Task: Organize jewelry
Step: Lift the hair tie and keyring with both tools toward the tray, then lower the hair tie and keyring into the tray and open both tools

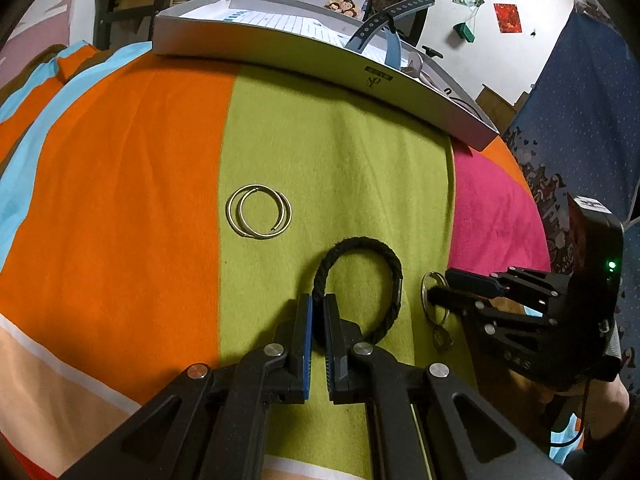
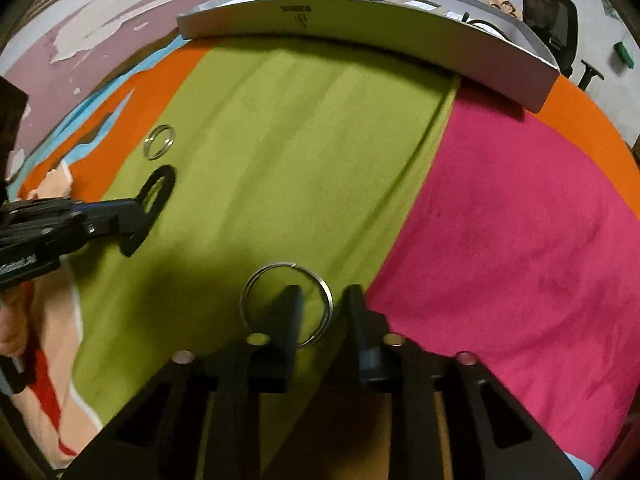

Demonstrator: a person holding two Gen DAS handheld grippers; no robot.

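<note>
On the green stripe of a multicolour blanket (image 1: 340, 152), w/ orange to one side and pink to the other, jewelry lies loose in front of a shallow grey box (image 1: 256, 48) at the far edge. Left gripper (image 1: 318, 304) is low over the cloth, its blue-padded fingers (image 1: 306, 320) clamped on one side of a black braided bracelet (image 1: 360, 246); the cord runs thru the narrow gap betw. the pads, rest of the loop arcs away on the cloth, metal clasp on its right side. A pair of overlapping gold hoops (image 1: 259, 211) lies further out, to the left, apart from the bracelet. Right gripper (image 2: 322, 294) is spread apart around the rim of a silver ring (image 2: 286, 305): one finger sits inside the ring, the other outside, rim between them, not yet pinched. In left wrist view the same ring (image 1: 434, 294) lies just right of the bracelet, w/ a small pendant-like piece (image 1: 442, 338) at its near end, detail too small to tell. Inside the box: a blue strap w/ holes (image 1: 380, 24), a lighter blue band beside it, white lined paper under. Right wrist view is a bit blurred; hoops (image 2: 159, 142) and bracelet (image 2: 154, 200) show at far left w/ left gripper (image 2: 130, 220) on the bracelet.
</note>
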